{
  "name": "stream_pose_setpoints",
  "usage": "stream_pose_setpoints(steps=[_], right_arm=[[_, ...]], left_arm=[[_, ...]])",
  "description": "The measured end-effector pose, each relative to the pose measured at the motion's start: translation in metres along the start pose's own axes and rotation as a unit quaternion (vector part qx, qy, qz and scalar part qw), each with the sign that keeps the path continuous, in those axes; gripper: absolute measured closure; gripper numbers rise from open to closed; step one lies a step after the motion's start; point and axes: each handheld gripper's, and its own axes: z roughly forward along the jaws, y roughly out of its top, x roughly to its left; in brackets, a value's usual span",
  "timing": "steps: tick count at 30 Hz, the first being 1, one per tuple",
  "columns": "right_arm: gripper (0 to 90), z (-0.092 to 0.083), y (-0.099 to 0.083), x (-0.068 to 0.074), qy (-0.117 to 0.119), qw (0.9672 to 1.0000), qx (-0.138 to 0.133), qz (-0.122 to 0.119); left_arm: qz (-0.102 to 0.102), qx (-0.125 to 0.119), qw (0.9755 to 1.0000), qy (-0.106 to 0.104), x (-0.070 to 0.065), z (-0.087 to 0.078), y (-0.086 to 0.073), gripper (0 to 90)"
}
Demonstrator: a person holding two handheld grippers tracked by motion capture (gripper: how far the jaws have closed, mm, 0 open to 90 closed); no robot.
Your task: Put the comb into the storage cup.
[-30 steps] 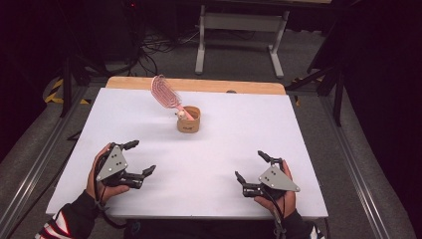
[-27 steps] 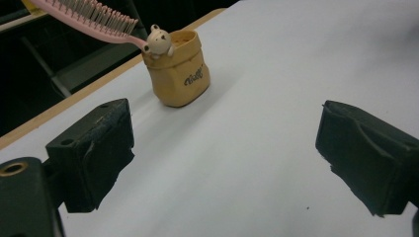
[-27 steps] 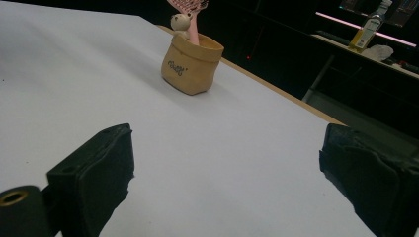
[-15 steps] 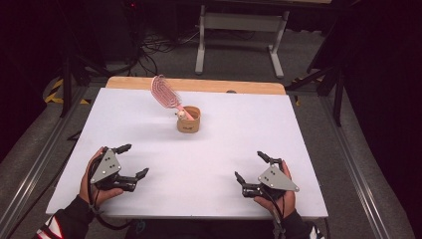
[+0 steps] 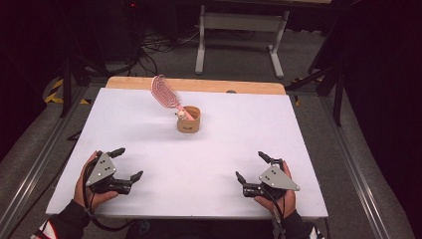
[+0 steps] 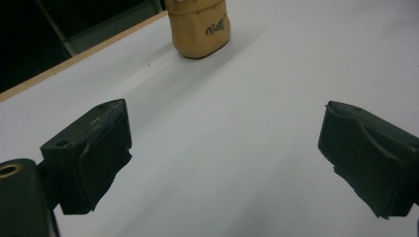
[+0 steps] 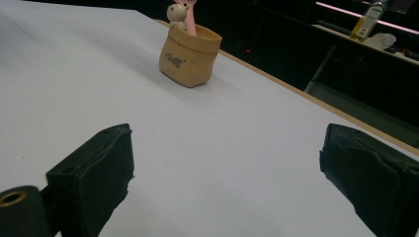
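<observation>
A small tan pot [image 5: 189, 120] stands upright on the white table [image 5: 214, 144], toward the back middle. A pink hairbrush [image 5: 165, 92] leans out of it up and to the left, handle end in the pot. The pot [image 6: 198, 27] also appears ahead of the left jaws, and the pot [image 7: 189, 54] ahead of the right jaws with a small pale figure [image 7: 177, 14] at its rim. My left gripper [image 5: 126, 163] rests open near the front left edge, empty. My right gripper [image 5: 251, 167] rests open near the front right, empty.
A wooden strip [image 5: 199, 85] runs along the table's far edge. Beyond it stand a metal frame [image 5: 239, 40] and cables on the floor. A bottle [image 7: 364, 22] stands on a dark bench in the right gripper view.
My left gripper has drawn back toward the front left corner of the table, staying open. The right gripper, pot and brush have not moved.
</observation>
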Motion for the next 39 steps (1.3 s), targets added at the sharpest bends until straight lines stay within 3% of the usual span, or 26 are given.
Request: stream_pose_setpoints(steps=[2, 7, 13, 39], right_arm=[[7.0, 0.0007, -0.0004, -0.0001, 0.001, 1.0000, 0.002, 0.000], [6.8, 0.0004, -0.0003, -0.0006, 0.000, 1.0000, 0.004, -0.002], [6.8, -0.0012, -0.0010, -0.0017, -0.002, 1.0000, 0.002, -0.001], [7.2, 0.0015, -0.0003, -0.0010, -0.006, 0.9999, 0.006, -0.009]], left_arm=[[-0.011, -0.001, 0.9999, -0.003, -0.0001, 0.0001, -0.0025, 7.0], [-0.002, 0.007, 1.0000, -0.002, -0.0034, 0.0018, -0.0043, 6.9], [-0.009, 0.003, 1.0000, 0.000, -0.0032, 0.0012, -0.0041, 6.9], [-0.003, 0.004, 1.0000, -0.003, -0.0032, 0.0008, -0.0059, 6.8]])
